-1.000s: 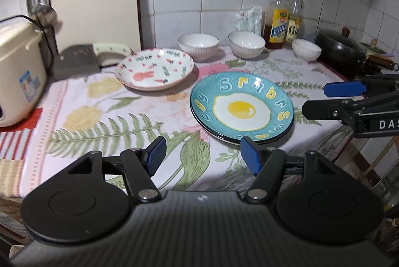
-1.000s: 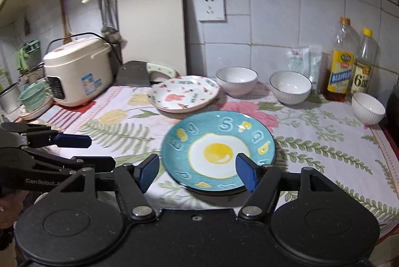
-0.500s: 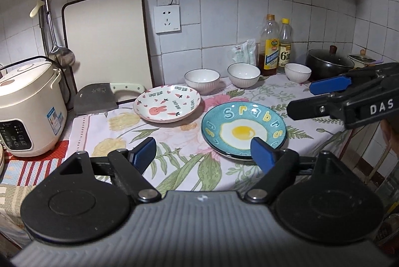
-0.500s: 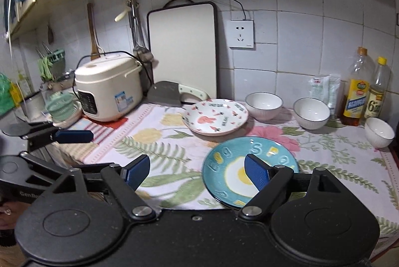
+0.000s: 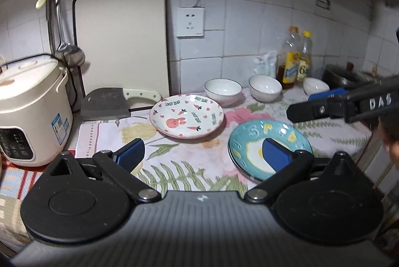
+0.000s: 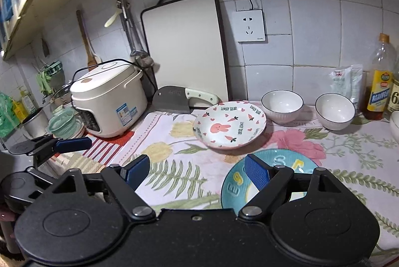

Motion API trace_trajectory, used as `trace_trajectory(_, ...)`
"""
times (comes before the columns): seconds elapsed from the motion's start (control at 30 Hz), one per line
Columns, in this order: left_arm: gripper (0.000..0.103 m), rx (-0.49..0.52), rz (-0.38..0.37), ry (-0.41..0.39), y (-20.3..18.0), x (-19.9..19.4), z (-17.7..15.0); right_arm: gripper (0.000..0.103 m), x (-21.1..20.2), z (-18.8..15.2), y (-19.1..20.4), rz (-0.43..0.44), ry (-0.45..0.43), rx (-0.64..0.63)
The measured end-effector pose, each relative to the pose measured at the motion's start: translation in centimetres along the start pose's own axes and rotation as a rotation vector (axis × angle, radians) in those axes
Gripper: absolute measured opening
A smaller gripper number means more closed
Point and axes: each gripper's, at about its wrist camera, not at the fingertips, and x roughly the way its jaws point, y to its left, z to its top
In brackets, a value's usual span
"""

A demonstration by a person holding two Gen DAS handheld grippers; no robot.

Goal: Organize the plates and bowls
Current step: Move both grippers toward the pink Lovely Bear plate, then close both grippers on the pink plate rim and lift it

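A teal plate with a fried-egg picture (image 5: 251,132) (image 6: 281,162) lies at the near right of the flowered cloth. Behind it to the left sits a white rabbit-and-carrot plate (image 5: 187,117) (image 6: 229,124). Three white bowls (image 5: 223,89) (image 5: 265,89) (image 5: 315,87) stand in a row by the wall. My left gripper (image 5: 202,151) hovers above the table's near edge, its jaws opening with nothing between them. My right gripper (image 6: 195,167) is open and empty, off the teal plate's near left rim. In the left wrist view the right gripper (image 5: 309,104) reaches in from the right.
A rice cooker (image 5: 27,112) stands at the left. A cleaver (image 5: 107,104) lies in front of an upright cutting board (image 5: 122,42). Oil bottles (image 5: 291,60) and a dark pot (image 5: 341,77) fill the back right corner. Cups and a green strainer (image 6: 62,122) sit far left.
Both grippers have drawn back and risen from the teal plate, so more of the counter and wall shows. Both pairs of jaws stand wider, the left most of all.
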Motion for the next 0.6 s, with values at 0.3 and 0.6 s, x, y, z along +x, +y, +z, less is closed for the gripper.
trace_trajectory(0.3, 0.103, -0.098, 0.025, -0.013, 4.0, 6.6, 2.9, 0.086, 5.9, 4.1, -3.9, 0.057, -0.061, 0.063)
trace_trajectory(0.6, 0.101, -0.192, 0.014, 0.109, 7.0, 16.1, 3.4, 0.086, 15.2, 5.1, -10.4, 0.056, 0.035, 0.156)
